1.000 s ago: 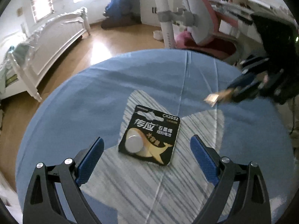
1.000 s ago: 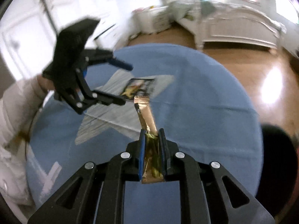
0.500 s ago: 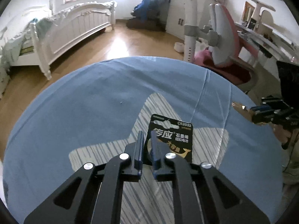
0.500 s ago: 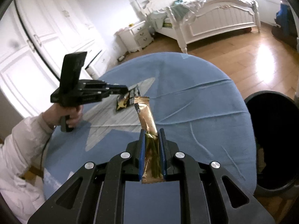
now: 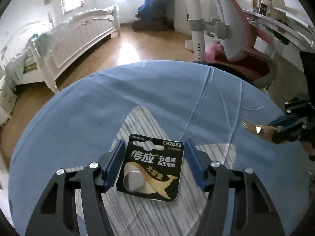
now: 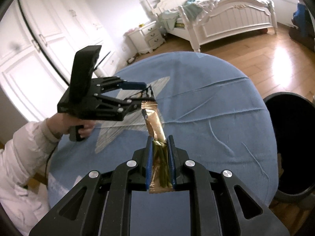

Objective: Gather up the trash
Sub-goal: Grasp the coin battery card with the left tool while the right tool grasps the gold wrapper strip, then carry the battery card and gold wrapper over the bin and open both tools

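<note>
Since half a second ago the left gripper (image 5: 153,157), then nearly shut, is opening around the CR2032 battery card (image 5: 150,169); pads flank it, contact unclear. Card: black, gold whale, silver coin cell, over the striped star near the blue table's (image 5: 157,90) near edge. Right gripper (image 6: 159,153) pinches a crumpled gold wrapper (image 6: 155,122). Right wrist view alone shows the black trash bin (image 6: 291,147) off the table's right edge and a white-sleeved hand (image 6: 82,129)

Both wrist cams look down, close, sharing blue table (image 5: 157,98); edges prob. distorted.
</note>
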{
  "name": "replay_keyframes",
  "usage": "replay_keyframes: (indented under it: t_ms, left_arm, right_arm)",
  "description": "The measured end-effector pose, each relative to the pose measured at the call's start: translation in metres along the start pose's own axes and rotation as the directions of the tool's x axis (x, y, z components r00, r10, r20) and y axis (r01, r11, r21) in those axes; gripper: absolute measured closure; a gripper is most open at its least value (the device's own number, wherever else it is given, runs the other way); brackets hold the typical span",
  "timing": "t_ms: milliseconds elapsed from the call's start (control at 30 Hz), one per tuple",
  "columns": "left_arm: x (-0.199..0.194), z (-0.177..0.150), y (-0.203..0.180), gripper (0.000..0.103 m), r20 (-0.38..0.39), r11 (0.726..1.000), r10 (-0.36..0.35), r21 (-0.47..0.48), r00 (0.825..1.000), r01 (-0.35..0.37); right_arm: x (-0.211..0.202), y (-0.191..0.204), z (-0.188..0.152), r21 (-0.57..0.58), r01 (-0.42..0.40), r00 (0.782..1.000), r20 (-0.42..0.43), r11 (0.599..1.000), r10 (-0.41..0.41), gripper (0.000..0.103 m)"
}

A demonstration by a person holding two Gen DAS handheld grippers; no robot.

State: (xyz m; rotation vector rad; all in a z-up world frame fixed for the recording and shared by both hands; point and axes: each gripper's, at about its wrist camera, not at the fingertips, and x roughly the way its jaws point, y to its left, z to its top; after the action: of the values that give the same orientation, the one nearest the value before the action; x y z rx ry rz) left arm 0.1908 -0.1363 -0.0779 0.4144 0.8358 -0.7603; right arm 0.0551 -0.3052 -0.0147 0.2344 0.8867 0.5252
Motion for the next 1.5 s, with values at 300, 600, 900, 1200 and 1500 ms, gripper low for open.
replay_keyframes:
  t_ms: [300,600,900,1200,1500]
  left_arm:
    - [-0.026,0.012,-0.01,0.043,0.111,0.994,-0.051,-0.088,0.992,0.061]
    - [-0.042,0.104,-0.088,0.043,0.33,0.968,-0.209,-0.067,0.92,0.243]
    - [0.023,0.154,-0.148,0.043,0.303,0.938,-0.311,-0.058,0.901,0.343]
    - [0.053,0.159,-0.162,0.042,0.242,0.935,-0.327,-0.059,0.913,0.351]
    - [0.067,0.168,-0.169,0.039,0.211,0.931,-0.337,-0.071,0.917,0.358]
  right_arm:
    - [-0.02,-0.019,0.01,0.046,0.09,0.989,0.11,0.995,-0.094,0.088]
    - [-0.095,-0.087,0.031,0.213,0.369,0.851,0.315,0.905,-0.421,0.088]
    - [-0.109,-0.144,0.019,0.267,0.497,0.773,0.297,0.826,-0.561,0.088]
    - [-0.107,-0.182,0.009,0.294,0.501,0.775,0.266,0.814,-0.573,0.088]
    - [-0.104,-0.188,0.009,0.304,0.525,0.763,0.246,0.795,-0.598,0.073]
